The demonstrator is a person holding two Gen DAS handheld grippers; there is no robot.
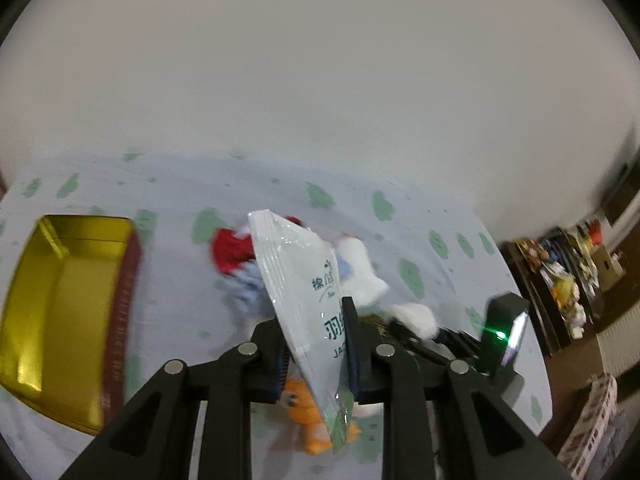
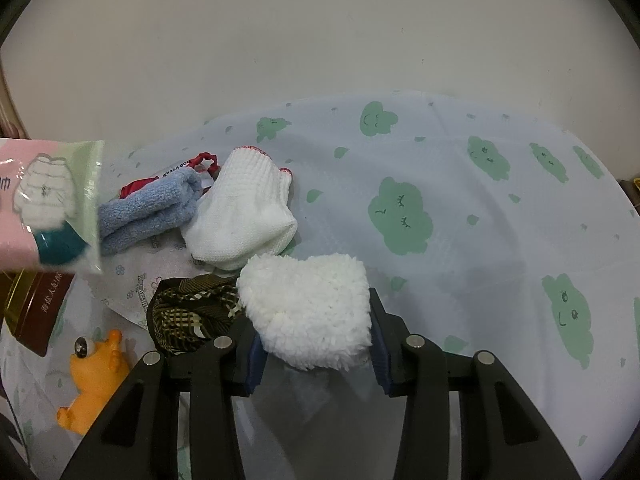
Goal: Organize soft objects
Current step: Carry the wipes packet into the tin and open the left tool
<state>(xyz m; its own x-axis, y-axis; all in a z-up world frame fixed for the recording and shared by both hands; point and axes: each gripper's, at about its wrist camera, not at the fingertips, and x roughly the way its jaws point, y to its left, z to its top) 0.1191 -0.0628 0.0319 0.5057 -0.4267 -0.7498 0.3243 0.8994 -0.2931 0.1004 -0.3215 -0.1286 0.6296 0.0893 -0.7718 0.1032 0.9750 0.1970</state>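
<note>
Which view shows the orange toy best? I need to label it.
The right wrist view: the orange toy lies unobstructed, eye visible. In the left wrist view it is blurred, mostly hidden behind the left gripper and its packet.

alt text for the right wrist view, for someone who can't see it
The right gripper is closed on a fluffy white cloth on a cloud-print tablecloth. Behind lie a white knit glove and blue towel; left, an orange toy.

My work surface is a table under a cloud-print cloth. Lying on it: gold tin, blue towel, white knit glove, plaid cloth, orange toy.
</note>
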